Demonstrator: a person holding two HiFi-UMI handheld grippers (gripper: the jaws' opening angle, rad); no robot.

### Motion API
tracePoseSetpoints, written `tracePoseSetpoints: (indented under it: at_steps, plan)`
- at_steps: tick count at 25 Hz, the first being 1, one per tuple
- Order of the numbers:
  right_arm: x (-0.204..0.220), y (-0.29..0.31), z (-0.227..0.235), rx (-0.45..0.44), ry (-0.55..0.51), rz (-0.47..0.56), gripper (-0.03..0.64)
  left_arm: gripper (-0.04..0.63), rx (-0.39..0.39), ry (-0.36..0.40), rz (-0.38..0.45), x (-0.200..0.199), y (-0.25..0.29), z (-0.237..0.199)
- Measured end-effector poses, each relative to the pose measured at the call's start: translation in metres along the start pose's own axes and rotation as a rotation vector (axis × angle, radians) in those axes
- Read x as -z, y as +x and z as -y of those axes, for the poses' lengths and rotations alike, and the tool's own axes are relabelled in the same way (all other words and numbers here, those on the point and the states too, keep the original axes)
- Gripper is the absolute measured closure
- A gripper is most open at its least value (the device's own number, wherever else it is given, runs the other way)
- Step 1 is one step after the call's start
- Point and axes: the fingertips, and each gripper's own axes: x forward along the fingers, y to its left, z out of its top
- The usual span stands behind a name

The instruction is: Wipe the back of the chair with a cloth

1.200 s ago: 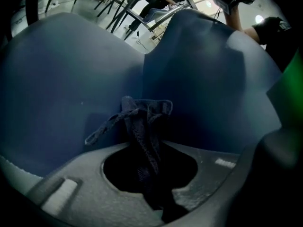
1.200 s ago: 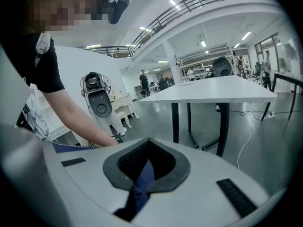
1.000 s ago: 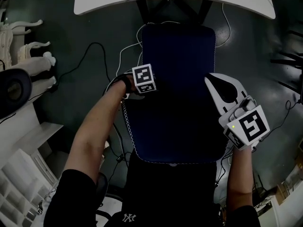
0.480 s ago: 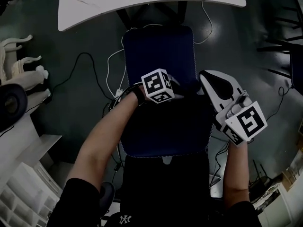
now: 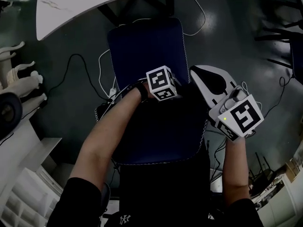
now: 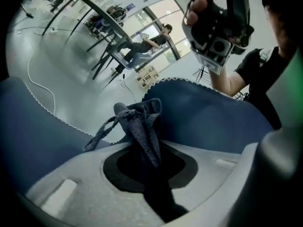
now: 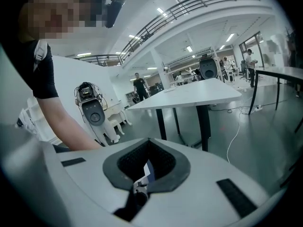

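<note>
Dark green floor [image 5: 71, 103] is seen around a blue chair [image 5: 147, 46], whose seat is tucked close to the curved edge of a white table [image 5: 94, 4]. Open floor lies to the chair's left, crossed by loose cables [image 5: 83, 60], and is bounded further left by white furniture [image 5: 19, 79]. To the chair's right the floor is narrower, and more cables and dark legs are seen there.

The chair back [image 5: 156, 136] is outlined by a white stitched edge and lies nearest the person. The left gripper [image 6: 147, 148] is held over the upper part of this back. Its jaws are clenched on a grey-blue cloth [image 6: 139, 122], which is bunched and stands out ahead of the tips, in front of the blue fabric. Whether the cloth is pressed against the fabric cannot be made out.

The right gripper [image 5: 201, 77] is held just off the back's right edge, clear of the fabric. Its jaws are closed together. Only a small pale sliver shows in the gap between the pads, and what it is cannot be told.

Black-and-white square patterns are carried on both marker cubes, without words. A white interlocked "NY" emblem can be read on the dark cap [image 5: 128, 217] at the bottom of the head view.
</note>
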Motion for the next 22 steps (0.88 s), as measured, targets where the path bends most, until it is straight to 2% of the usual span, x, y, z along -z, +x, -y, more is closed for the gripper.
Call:
tracePoseSetpoints:
  at_steps: [4,13,22]
  plan:
    - [-0.001,-0.004,0.005,0.000,-0.001,0.003,0.603,0.534,0.028,0.019,-0.082,0.014,0.008,0.003]
    - [-0.011,0.001,-0.021,-0.043,-0.028,0.005,0.603,0.534,-0.028,0.024,-0.237,0.069,-0.013,0.008]
    - [-0.028,0.005,-0.045,-0.067,-0.050,0.024,0.603,0.534,-0.043,-0.032,-0.332,0.124,-0.047,0.014]
